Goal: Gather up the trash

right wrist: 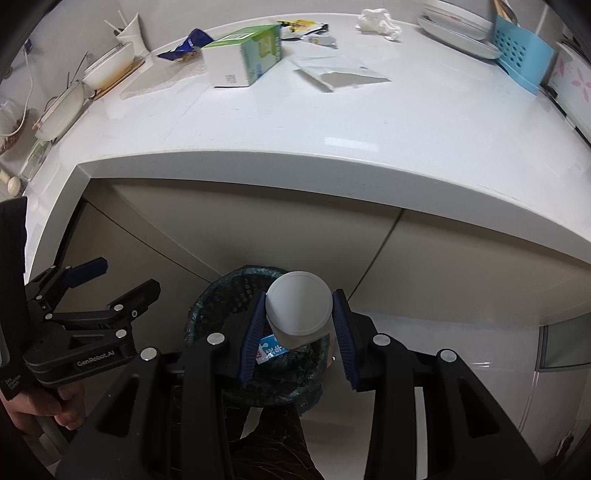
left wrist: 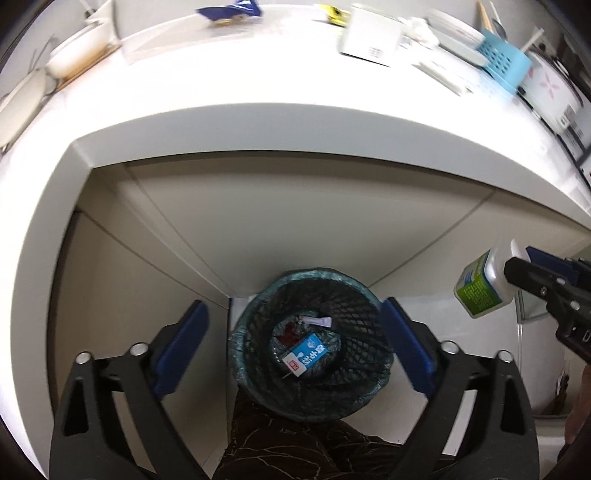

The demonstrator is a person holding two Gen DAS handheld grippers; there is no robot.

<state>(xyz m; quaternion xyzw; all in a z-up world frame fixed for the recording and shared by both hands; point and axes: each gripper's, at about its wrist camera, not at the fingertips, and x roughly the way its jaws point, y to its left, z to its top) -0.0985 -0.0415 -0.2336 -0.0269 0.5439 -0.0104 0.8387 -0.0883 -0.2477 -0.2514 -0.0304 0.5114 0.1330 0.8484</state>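
A black mesh trash bin (left wrist: pixel 365 369) with a dark liner stands on the floor below the white counter; it holds a blue and white carton (left wrist: pixel 304 354) and small scraps. My left gripper (left wrist: pixel 291 347) is open and empty above the bin. My right gripper (right wrist: pixel 299 332) is shut on a white plastic bottle (right wrist: pixel 297 308) with a green label (left wrist: pixel 476 293), held over the bin (right wrist: pixel 229 295). In the left wrist view the bottle hangs to the right of the bin. On the counter lie a green and white box (right wrist: pixel 243 59), a blue wrapper (right wrist: pixel 186 44), a yellow wrapper (right wrist: pixel 303 26), torn paper (right wrist: pixel 340 72) and a crumpled tissue (right wrist: pixel 378 20).
The counter edge (right wrist: pixel 295 166) overhangs beige cabinet doors (right wrist: pixel 258 229). Bowls (right wrist: pixel 110 64) and a strainer (right wrist: pixel 61 109) sit at the counter's left. Plates (right wrist: pixel 458 26), a blue basket (right wrist: pixel 521 55) and a white appliance (right wrist: pixel 572 81) sit at its right. My patterned trouser leg (left wrist: pixel 295 446) is below the bin.
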